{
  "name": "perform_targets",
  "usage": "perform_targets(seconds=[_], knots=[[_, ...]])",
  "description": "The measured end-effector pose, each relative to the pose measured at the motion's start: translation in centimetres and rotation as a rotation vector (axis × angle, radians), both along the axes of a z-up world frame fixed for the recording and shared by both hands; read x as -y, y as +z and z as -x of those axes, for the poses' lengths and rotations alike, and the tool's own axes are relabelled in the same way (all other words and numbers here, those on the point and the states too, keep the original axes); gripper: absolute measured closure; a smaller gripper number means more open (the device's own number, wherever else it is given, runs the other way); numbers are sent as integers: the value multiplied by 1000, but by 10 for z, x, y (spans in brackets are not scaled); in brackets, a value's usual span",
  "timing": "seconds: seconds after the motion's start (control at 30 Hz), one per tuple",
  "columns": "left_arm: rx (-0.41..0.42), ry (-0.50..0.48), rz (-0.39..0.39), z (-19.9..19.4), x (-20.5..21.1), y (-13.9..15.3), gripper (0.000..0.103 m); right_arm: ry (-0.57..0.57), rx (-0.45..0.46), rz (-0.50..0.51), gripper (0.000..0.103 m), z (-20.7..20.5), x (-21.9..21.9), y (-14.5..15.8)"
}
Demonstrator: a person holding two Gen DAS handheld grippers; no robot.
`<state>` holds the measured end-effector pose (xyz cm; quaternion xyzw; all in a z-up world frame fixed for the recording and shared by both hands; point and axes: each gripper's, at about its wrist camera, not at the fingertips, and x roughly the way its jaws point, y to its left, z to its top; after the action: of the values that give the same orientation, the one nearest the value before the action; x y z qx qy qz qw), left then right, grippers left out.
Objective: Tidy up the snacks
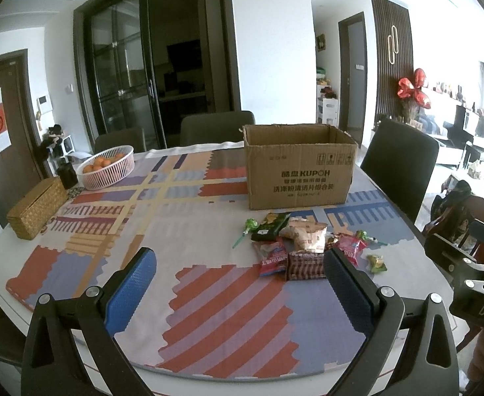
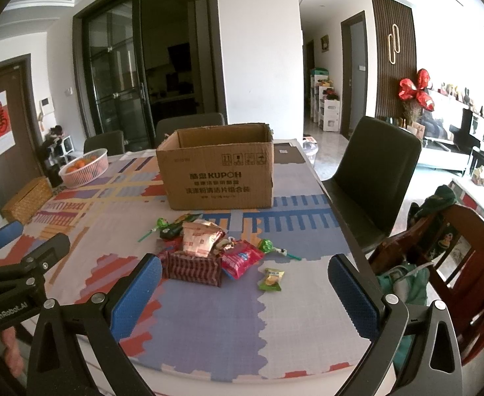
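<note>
A pile of snack packets [image 1: 303, 246] [image 2: 202, 250] lies on the patterned tablecloth in front of an open cardboard box [image 1: 299, 168] [image 2: 217, 168]. A small green-yellow candy [image 2: 271, 280] [image 1: 376, 263] lies apart to the right of the pile, and lollipops [image 1: 248, 227] [image 2: 270, 247] lie at its edges. My left gripper [image 1: 240, 275] is open and empty, near the table's front edge, left of the pile. My right gripper [image 2: 245, 283] is open and empty, hovering just in front of the pile.
A white basket of oranges [image 1: 108, 166] [image 2: 83, 166] and a woven box [image 1: 37, 208] stand at the far left with a dark jar [image 1: 67, 175]. Dark chairs [image 2: 378, 171] surround the table. A wooden chair with clothes [image 2: 453, 247] stands to the right.
</note>
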<state>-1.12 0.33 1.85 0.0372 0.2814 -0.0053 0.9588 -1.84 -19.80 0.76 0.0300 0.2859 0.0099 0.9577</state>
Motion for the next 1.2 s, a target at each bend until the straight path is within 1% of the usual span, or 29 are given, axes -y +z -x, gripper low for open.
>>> perform_targets(seconds=[1.2], knots=[[0,-6,2,1,1,-1,0,5,-2,-1,1,-1,-2,1]])
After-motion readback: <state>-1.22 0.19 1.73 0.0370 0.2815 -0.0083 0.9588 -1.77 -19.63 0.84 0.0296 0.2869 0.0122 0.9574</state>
